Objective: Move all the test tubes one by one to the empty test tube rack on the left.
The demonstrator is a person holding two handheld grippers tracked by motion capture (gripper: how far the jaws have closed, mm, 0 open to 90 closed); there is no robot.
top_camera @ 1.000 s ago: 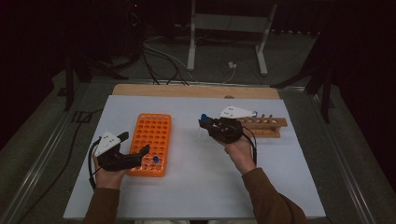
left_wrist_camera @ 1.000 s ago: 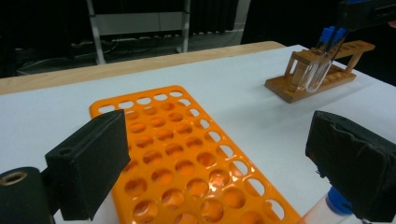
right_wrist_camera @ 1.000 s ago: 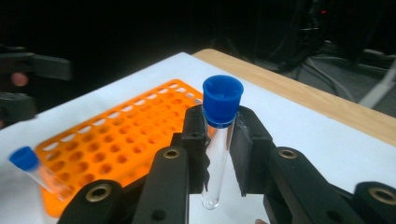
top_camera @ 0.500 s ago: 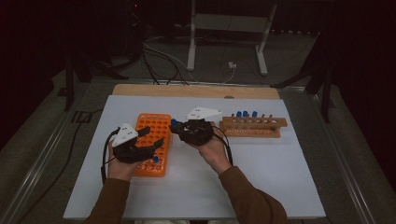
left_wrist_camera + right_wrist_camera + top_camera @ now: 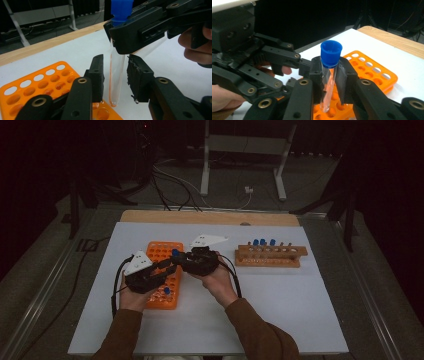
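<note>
- Right gripper view: my right gripper (image 5: 329,82) is clamped on a clear test tube (image 5: 328,87) just below its blue cap (image 5: 331,53), upright above the orange rack (image 5: 372,72).
- Left gripper view: my left gripper (image 5: 115,76) stands parted, its pads either side of the tube's lower half without touching.
- High view: both grippers meet over the orange rack; a wooden rack (image 5: 270,256) with blue-capped tubes stands off to the right.

At the centre of the frame, the left claw (image 5: 167,266) and the right claw (image 5: 181,260) meet over the orange rack (image 5: 159,254), with a blue-capped tube (image 5: 175,253) between them. Another blue cap (image 5: 167,291) stands in the rack's near end. To the right on the white bench (image 5: 300,300), a wooden rack (image 5: 270,256) holds three blue-capped tubes (image 5: 263,242).
</note>
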